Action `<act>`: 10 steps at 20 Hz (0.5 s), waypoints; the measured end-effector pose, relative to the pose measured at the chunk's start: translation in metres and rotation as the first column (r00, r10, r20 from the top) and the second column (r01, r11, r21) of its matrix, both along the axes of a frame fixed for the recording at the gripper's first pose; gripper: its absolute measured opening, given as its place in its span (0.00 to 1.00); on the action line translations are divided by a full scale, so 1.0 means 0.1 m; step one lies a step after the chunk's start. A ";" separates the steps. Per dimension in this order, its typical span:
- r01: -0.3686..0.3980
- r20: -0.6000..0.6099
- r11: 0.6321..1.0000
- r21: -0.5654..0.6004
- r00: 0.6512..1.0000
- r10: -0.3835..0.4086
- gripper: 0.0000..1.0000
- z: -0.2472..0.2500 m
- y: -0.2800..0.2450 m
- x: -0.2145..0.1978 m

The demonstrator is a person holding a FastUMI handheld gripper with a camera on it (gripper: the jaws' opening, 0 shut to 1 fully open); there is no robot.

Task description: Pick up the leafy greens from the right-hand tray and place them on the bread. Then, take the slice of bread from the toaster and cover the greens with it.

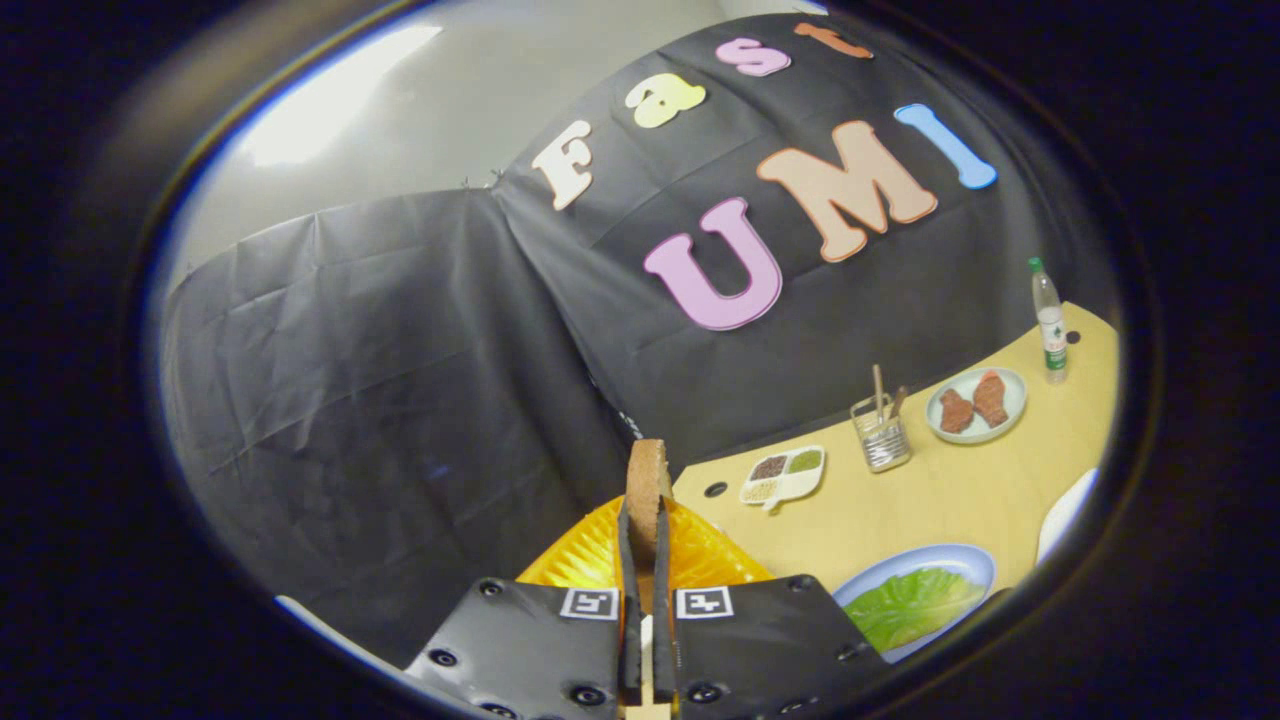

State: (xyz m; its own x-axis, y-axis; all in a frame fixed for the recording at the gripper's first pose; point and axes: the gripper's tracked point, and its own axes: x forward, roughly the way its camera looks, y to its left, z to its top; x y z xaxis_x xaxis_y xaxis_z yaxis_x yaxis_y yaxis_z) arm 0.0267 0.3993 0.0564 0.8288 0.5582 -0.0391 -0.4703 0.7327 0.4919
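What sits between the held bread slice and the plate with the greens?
Nothing visible. The tool is shut on the bread slice above the yellow toaster. The plate with the leafy greens lies beside the fingers, bare tabletop beyond it; the condiment dish stands farther back.

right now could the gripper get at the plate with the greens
Probably not to grasp: the gripper is shut on the bread slice. The way to the plate with greens, beside the fingers, looks free for setting bread down.
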 end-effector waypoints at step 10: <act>0.090 -0.116 0.995 0.050 0.990 -0.084 0.07 -0.64 -0.90 0.02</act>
